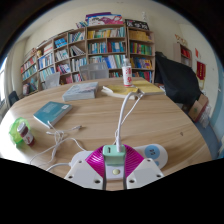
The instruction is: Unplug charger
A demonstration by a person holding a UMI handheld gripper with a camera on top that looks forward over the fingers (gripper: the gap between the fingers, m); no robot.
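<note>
A small pale-green charger block (113,154) sits between my gripper's (113,163) two magenta pads (97,161), and both pads press on its sides. A white cable (123,115) rises from the top of the charger and runs away across the round wooden table (150,120) toward the far side. I cannot see a socket or power strip under the charger; the fingers hide what is below it.
More white cables (55,140) and a green object (19,131) lie left of the fingers. A round blue-and-white item (153,153) lies just right. A blue book (50,113), stacked books (82,90) and a bottle (127,76) stand farther off. Bookshelves (105,45) line the back wall.
</note>
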